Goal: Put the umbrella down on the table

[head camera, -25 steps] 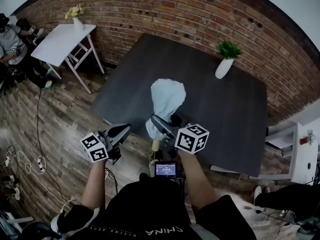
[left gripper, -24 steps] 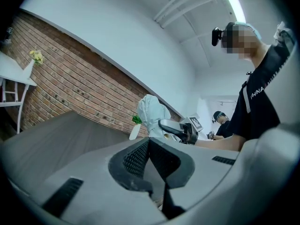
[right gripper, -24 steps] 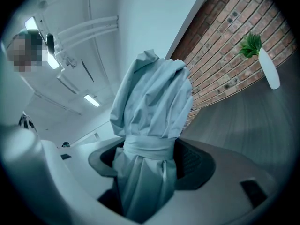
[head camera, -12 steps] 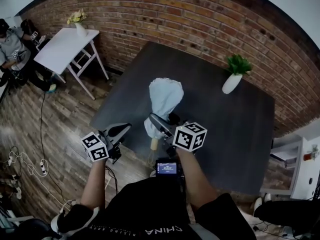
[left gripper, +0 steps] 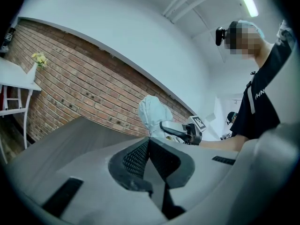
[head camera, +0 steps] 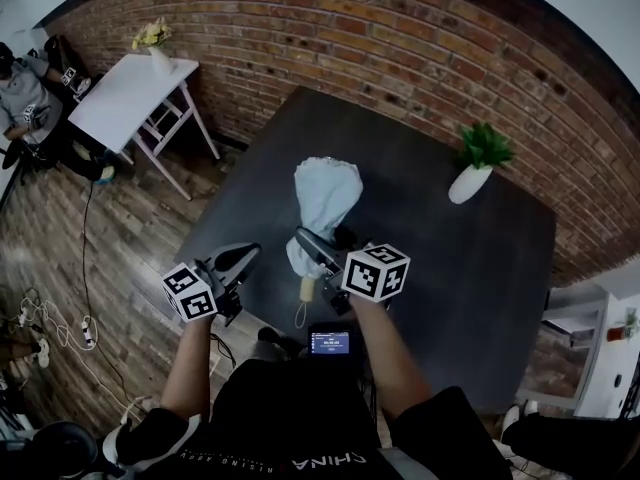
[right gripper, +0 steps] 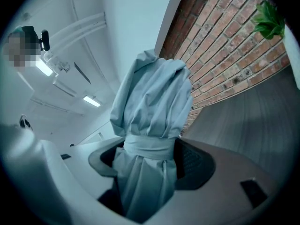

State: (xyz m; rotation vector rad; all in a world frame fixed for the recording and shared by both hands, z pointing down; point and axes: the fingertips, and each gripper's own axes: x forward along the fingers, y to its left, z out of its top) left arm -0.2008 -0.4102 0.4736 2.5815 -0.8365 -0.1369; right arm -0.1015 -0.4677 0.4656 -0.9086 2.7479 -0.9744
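Head view, right tool (head camera: 316, 254) gripping umbrella (head camera: 327, 193) over table (head camera: 440, 253), plant (head camera: 478, 163) well apart

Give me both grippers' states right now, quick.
Left gripper: closed, nothing between its jaws.
Right gripper: closed on the umbrella.

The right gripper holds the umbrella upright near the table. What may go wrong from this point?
1. The right gripper clamps the umbrella only on its soft folded cloth, at the strap. The cloth may slip between the jaws when the umbrella is tilted down.
2. The umbrella's handle hangs by the near edge of the table. Laid down here, the umbrella may overhang the edge and fall off.
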